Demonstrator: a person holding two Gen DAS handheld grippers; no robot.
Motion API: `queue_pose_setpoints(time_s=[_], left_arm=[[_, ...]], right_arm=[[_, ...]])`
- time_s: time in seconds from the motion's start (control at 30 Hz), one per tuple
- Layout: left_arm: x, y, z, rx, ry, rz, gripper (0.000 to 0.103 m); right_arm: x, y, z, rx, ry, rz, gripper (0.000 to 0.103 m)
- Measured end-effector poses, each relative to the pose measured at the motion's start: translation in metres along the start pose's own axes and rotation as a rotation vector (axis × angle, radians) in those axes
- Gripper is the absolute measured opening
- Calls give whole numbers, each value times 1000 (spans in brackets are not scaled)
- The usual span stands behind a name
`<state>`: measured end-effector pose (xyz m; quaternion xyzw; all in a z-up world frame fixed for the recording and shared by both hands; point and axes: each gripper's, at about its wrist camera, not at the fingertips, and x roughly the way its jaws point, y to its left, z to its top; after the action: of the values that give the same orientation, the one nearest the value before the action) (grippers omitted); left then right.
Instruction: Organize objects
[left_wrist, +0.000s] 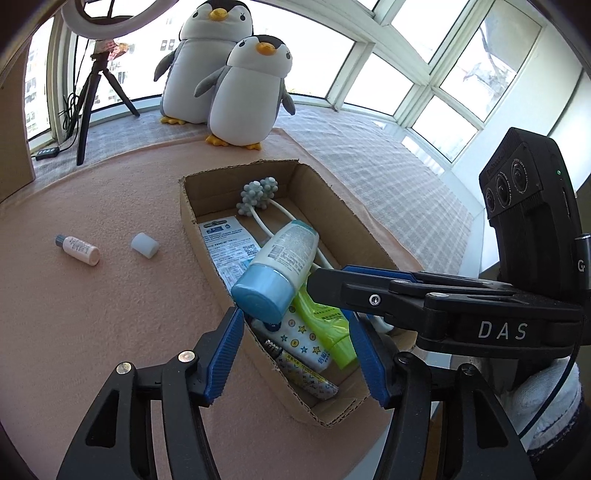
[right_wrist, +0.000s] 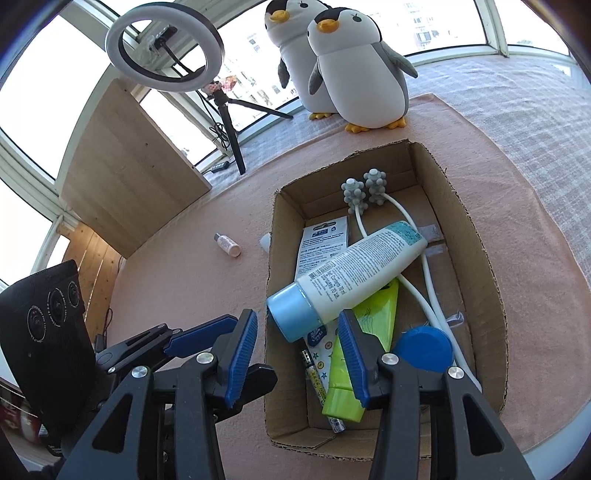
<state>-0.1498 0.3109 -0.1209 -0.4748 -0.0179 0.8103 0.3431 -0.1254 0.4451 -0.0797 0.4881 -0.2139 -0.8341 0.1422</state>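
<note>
Most of the sorting looks done, judging from how things lie. The open brown cardboard box (right_wrist: 476, 236) on the pink cloth-covered desk (left_wrist: 92, 332) already holds a white squeeze tube with a pale blue cap (right_wrist: 354, 273), lying slantwise on top of the pile with its cap toward 7 o'clock in the right wrist view. Under it lie a lime-green tube (right_wrist: 354, 354), a white star-printed tube (left_wrist: 301, 341), a flat printed sachet (right_wrist: 321, 240), a round dark blue lid (right_wrist: 423, 349) and a white massager with two grey knobbly balls (right_wrist: 364, 190) at the box's 12 o'clock end.

Two things are left outside on the desk, at about 9 o'clock of the box in the left wrist view: a small pinkish bottle with a grey cap (left_wrist: 78, 250) lying on its side, and just beside it a small translucent white cap (left_wrist: 145, 244).

The left claw (left_wrist: 295, 354) stands wide and empty above the near left wall of the box. The right claw (right_wrist: 297, 354) is also wide and empty, hanging over the near end of the box with the white tube's cap just ahead of its fingers and not gripped.

What remains, I judge, is to fetch the small bottle and the loose cap into the box.
</note>
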Motion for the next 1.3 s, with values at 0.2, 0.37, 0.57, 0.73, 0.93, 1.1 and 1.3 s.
queue_pose_setpoints(time_s=[0.2, 0.37, 0.57, 0.73, 0.93, 1.1, 1.3], left_arm=[[-14, 13, -7, -6, -8, 16, 63], [-22, 33, -14, -29, -5, 35, 63], [-32, 73, -22, -106, 5, 84, 63], [-38, 104, -27, -159, 11, 110, 63], [-44, 133, -32, -209, 14, 136, 63], [-49, 159, -31, -262, 12, 165, 63], [-46, 197, -14, -358, -7, 210, 63]], right_arm=[[7, 13, -3, 2, 4, 12, 42], [11, 24, -8, -5, 1, 9, 43], [17, 37, -12, -5, -2, 10, 45], [21, 46, -14, -16, 3, 14, 45], [32, 62, -15, -25, 10, 24, 45], [38, 71, -14, -34, 14, 28, 45], [45, 79, -13, -44, 17, 27, 45]])
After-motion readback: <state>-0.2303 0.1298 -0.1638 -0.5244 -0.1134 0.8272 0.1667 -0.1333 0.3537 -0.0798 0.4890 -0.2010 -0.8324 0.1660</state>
